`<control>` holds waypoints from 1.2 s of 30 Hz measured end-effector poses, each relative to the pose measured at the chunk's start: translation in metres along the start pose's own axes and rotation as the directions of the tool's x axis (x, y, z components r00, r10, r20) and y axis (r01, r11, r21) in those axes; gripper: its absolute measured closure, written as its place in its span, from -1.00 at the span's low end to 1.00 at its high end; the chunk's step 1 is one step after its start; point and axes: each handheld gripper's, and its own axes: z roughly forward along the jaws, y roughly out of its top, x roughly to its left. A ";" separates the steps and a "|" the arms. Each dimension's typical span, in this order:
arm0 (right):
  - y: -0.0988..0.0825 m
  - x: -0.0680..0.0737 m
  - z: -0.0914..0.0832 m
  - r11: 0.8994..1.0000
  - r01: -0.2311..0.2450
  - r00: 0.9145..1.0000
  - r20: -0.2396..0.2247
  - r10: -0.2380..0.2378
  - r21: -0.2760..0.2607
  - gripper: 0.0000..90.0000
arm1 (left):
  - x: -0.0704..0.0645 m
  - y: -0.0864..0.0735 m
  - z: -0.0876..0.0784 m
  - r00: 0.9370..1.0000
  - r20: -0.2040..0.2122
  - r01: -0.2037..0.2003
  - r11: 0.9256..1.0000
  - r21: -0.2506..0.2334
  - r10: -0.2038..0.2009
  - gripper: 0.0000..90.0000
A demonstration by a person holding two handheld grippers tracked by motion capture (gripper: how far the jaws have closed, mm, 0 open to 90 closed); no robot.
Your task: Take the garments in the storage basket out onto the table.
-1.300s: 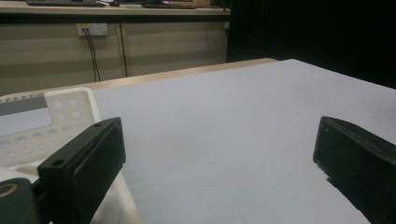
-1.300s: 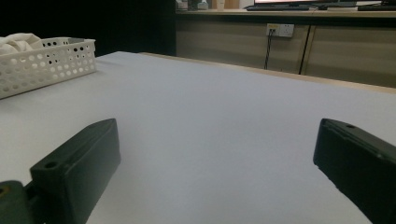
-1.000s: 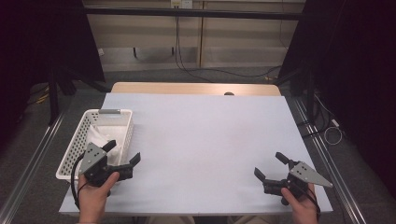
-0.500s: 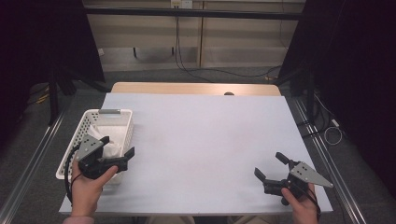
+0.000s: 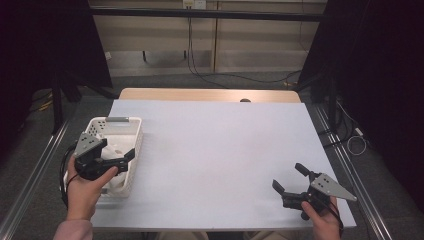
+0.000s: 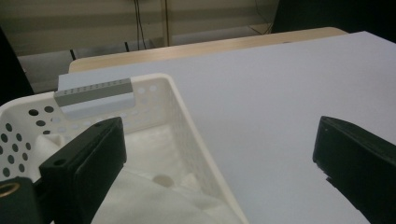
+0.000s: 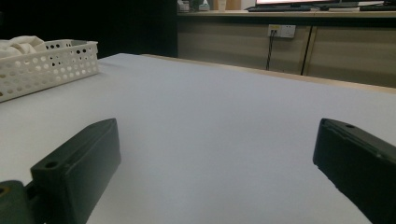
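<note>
We see no legible writing; both the left gripper [image 5: 120, 161] and right gripper [image 5: 289, 180] gape wide, left over the white basket [image 5: 134, 150] on the pale table [image 5: 220, 150].

Left gripper [image 5: 117, 161] raised, jaws wide apart; right gripper [image 5: 289, 180] low, jaws likewise spread.

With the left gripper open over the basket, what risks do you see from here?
1. The left gripper has its jaws straddling the basket wall, one inside and one outside; closing might pinch the wall instead of the white cloth.
2. The basket looks light and sits near the table edge; pulling the cloth up may drag or tip it.
</note>
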 end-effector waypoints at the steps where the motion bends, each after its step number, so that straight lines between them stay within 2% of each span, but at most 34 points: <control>1: 0.000 0.000 0.000 1.000 -0.001 1.000 0.001 0.001 0.002 -0.99 | 0.001 0.000 0.000 1.000 0.000 -0.001 1.000 0.005 0.001 -0.93; 12: 0.000 0.000 0.000 1.000 0.003 1.000 -0.003 -0.003 0.001 -0.99 | 0.019 -0.004 0.001 0.998 -0.057 0.030 0.998 0.059 -0.027 -0.93; 16: 0.000 0.000 0.000 1.000 0.002 1.000 -0.003 -0.002 0.003 -0.99 | 0.024 -0.006 0.003 0.997 -0.077 0.040 0.995 0.093 -0.033 -0.93; 17: 0.000 0.000 0.000 1.000 0.002 1.000 -0.004 -0.002 0.002 -0.99 | 0.025 -0.007 0.003 0.996 -0.077 0.057 0.992 0.111 -0.048 -0.93; 18: 0.000 0.001 0.000 1.000 0.002 1.000 -0.003 -0.002 0.000 -0.99 | 0.026 -0.007 0.003 0.995 -0.091 0.057 0.990 0.127 -0.045 -0.93; 20: 0.000 0.000 0.000 1.000 0.002 1.000 -0.002 -0.002 0.003 -0.99 | 0.028 -0.007 0.005 0.993 -0.105 0.058 0.992 0.111 -0.046 -0.93; 21: 0.000 0.000 0.000 1.000 0.001 1.000 -0.002 -0.001 0.003 -0.99 | 0.029 -0.007 0.006 0.991 -0.125 0.067 0.987 0.147 -0.049 -0.93; 22: 0.000 0.000 0.000 1.000 0.001 1.000 -0.002 -0.001 0.003 -0.99 | 0.030 -0.007 0.008 0.991 -0.125 0.073 0.987 0.142 -0.055 -0.93; 25: 0.000 0.000 0.000 1.000 -0.004 1.000 -0.001 0.004 0.005 -0.99 | 0.032 -0.008 0.011 0.989 -0.141 0.068 0.983 0.170 -0.044 -0.93; 29: 0.000 0.001 0.000 1.000 -0.001 1.000 0.000 0.001 0.000 -0.99 | 0.035 -0.010 0.016 0.985 -0.162 0.091 0.977 0.194 -0.060 -0.93; 30: 0.000 0.001 0.000 1.000 -0.002 1.000 0.001 0.002 0.001 -0.99 | 0.034 -0.011 0.017 0.984 -0.161 0.112 0.972 0.208 -0.079 -0.93; 35: 0.000 0.000 0.000 1.000 -0.005 1.000 -0.002 0.005 0.002 -0.99 | 0.038 -0.010 0.021 0.978 -0.181 0.148 0.956 0.253 -0.103 -0.93; 36: 0.000 0.002 0.000 1.000 -0.026 1.000 0.002 0.026 -0.001 -0.98 | 0.039 -0.009 0.022 0.977 -0.190 0.144 0.958 0.247 -0.098 -0.93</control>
